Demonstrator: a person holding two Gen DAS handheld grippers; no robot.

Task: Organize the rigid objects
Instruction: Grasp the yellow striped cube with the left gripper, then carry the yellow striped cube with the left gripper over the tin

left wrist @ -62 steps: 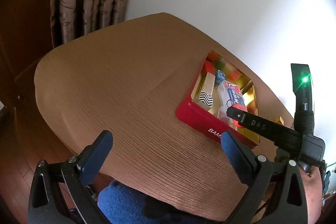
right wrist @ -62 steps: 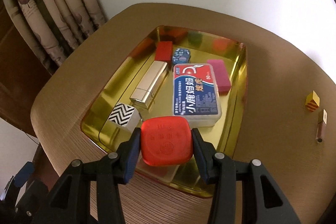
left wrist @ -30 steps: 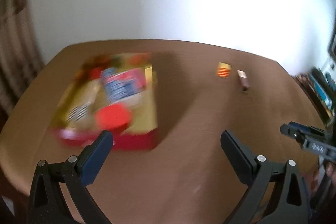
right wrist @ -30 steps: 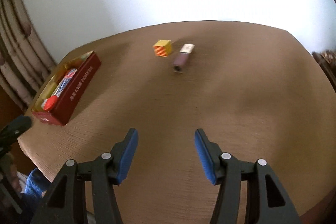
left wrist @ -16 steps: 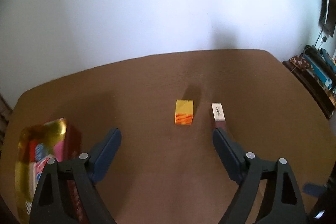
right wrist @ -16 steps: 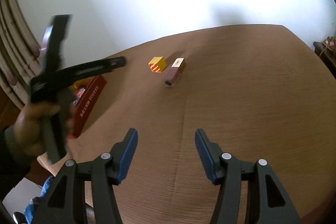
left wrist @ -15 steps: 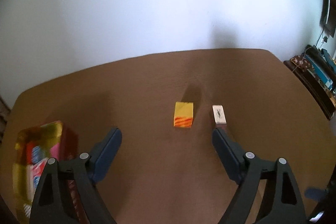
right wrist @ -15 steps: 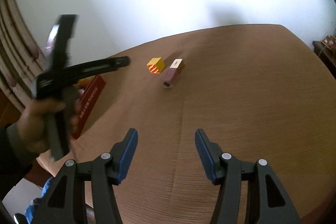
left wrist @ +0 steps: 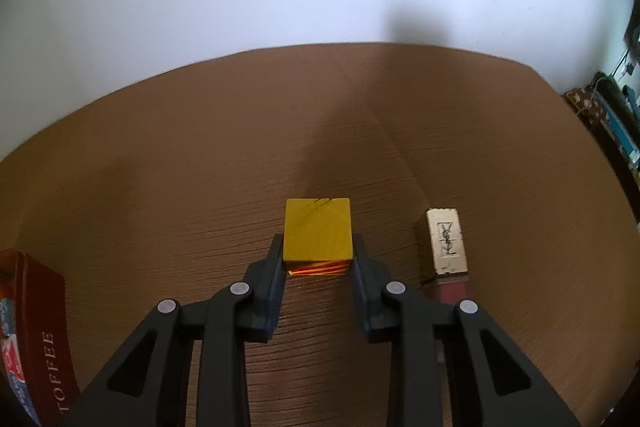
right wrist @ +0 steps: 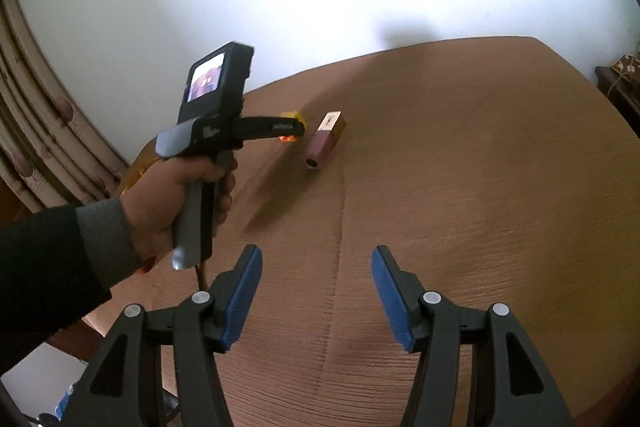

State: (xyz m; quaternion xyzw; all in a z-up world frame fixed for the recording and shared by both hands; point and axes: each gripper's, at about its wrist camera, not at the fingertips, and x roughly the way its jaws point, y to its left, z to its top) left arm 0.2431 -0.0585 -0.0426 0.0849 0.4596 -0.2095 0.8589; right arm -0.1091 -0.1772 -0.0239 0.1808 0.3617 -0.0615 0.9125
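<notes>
A yellow cube (left wrist: 318,229) with red stripes on its near face sits on the brown table, and my left gripper (left wrist: 318,247) is shut on it, one pad against each side. In the right wrist view the same cube (right wrist: 294,115) peeks out past the left gripper's fingers (right wrist: 272,127), held by a hand (right wrist: 176,195) in a dark sleeve. Just right of the cube lies a lip gloss tube (left wrist: 445,247) with a gold cap; it also shows as the tube (right wrist: 325,139) beyond my right gripper. My right gripper (right wrist: 317,291) hangs open over bare table, nothing between its blue pads.
A red tin (left wrist: 38,339) marked TOFFEE stands at the left edge of the left wrist view, with packets inside. A white wall runs behind the table. Curtains (right wrist: 36,131) hang at the left. The table's far right corner (right wrist: 560,67) borders shelves with clutter.
My left gripper swept right from the red tin, came down over the yellow cube and shut on it. My right gripper, having let go of the red case, stays open over the table.
</notes>
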